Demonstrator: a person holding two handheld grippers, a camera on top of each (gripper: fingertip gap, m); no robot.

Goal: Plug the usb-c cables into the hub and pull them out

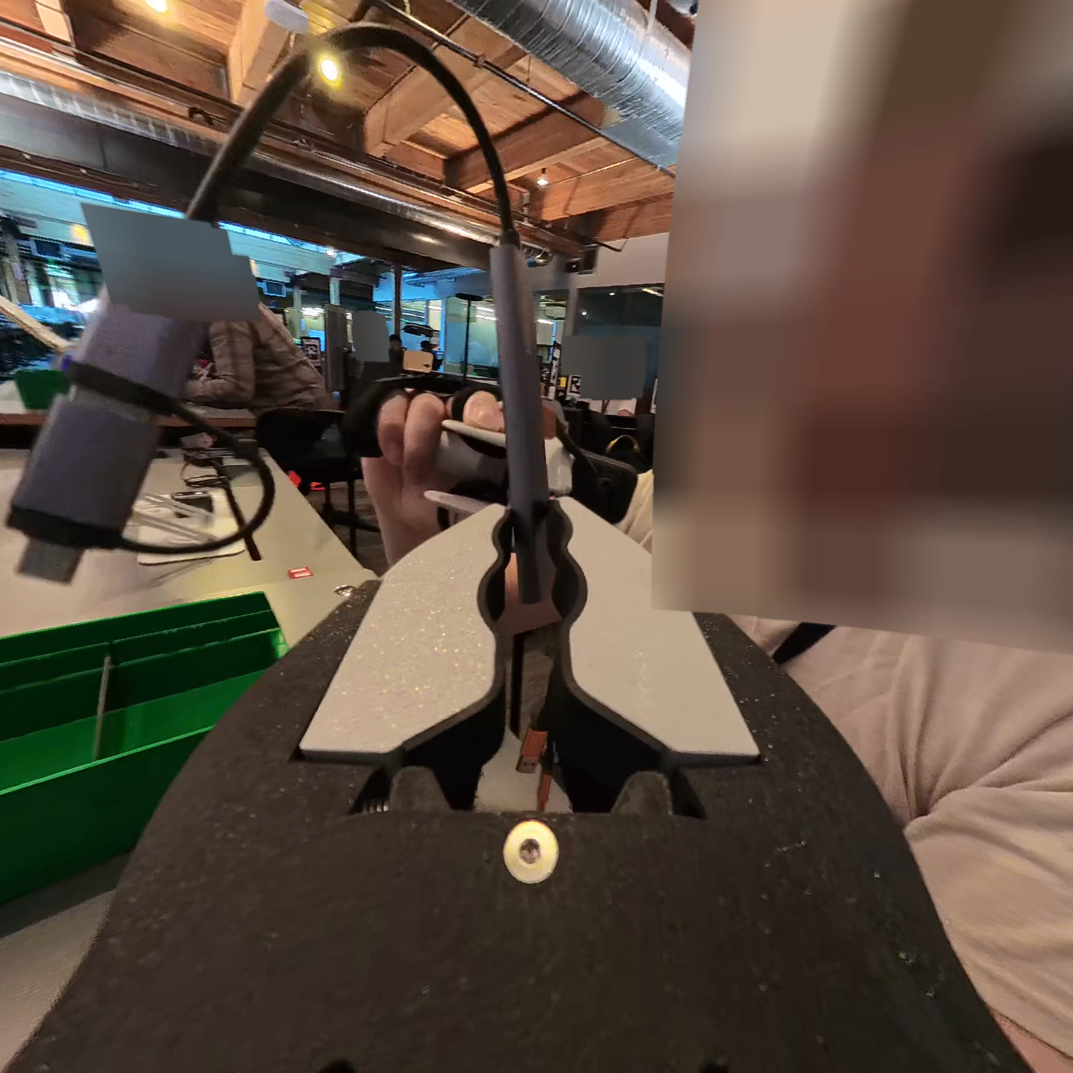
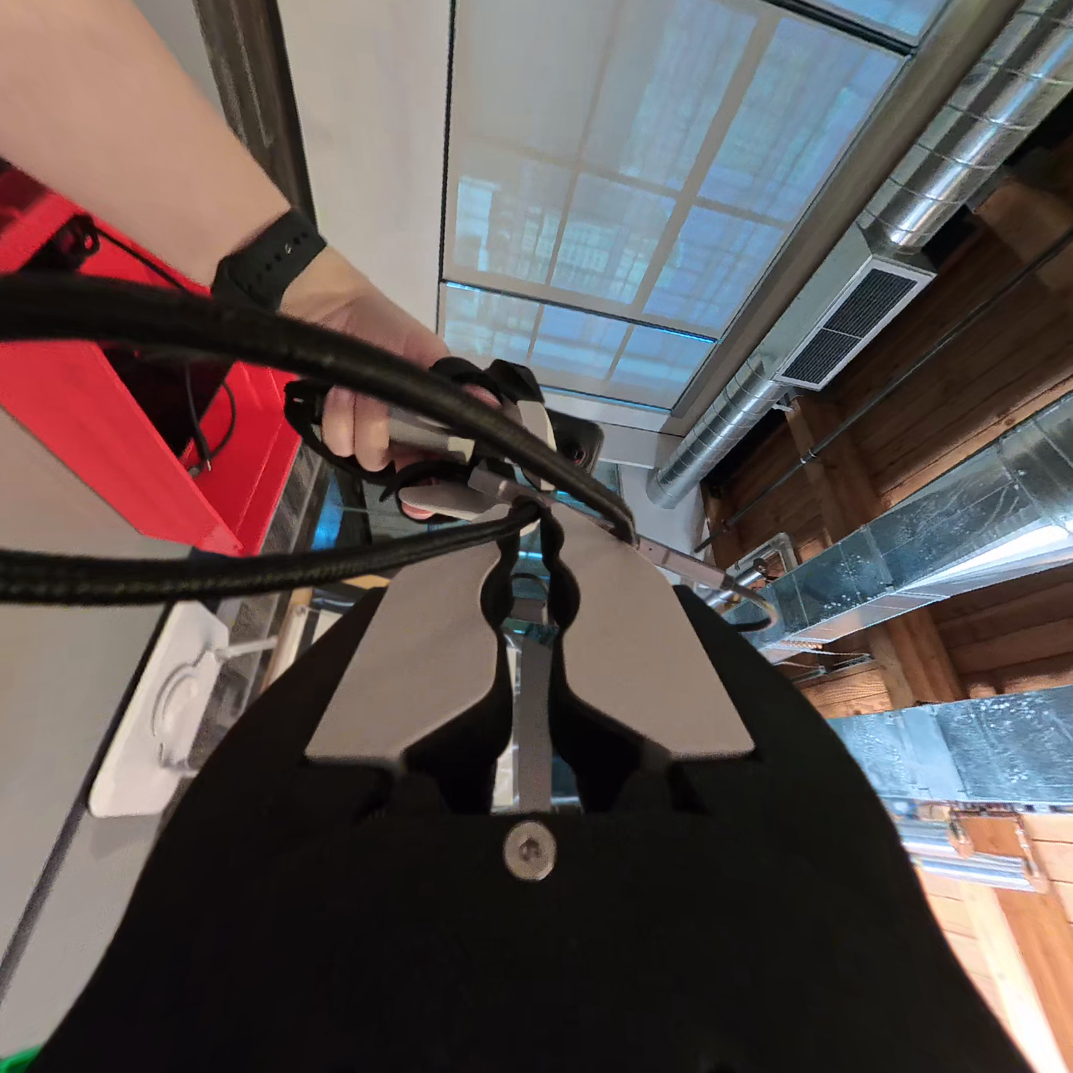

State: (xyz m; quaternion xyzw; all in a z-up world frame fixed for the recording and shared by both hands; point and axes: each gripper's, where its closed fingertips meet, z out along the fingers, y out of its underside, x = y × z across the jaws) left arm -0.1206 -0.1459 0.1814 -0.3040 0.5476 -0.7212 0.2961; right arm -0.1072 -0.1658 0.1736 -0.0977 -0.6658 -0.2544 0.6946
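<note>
In the left wrist view my left gripper is shut on the grey hub, seen edge-on and standing up out of the fingertips. The hub's black lead arcs over to the upper left. A blurred grey plug block with a looped black cable hangs close at the left. In the right wrist view my right gripper is shut, pinching a black braided usb-c cable at its tips. A thicker black cable curves over to a grey connector. Each view shows the other hand-held gripper behind.
A green divided bin sits on the grey table at lower left. A red bin and a white tray lie left of the right gripper. The person's torso fills the right; a bare forearm with a black wristband reaches in. Less than 4 cm separates the two grippers' tips.
</note>
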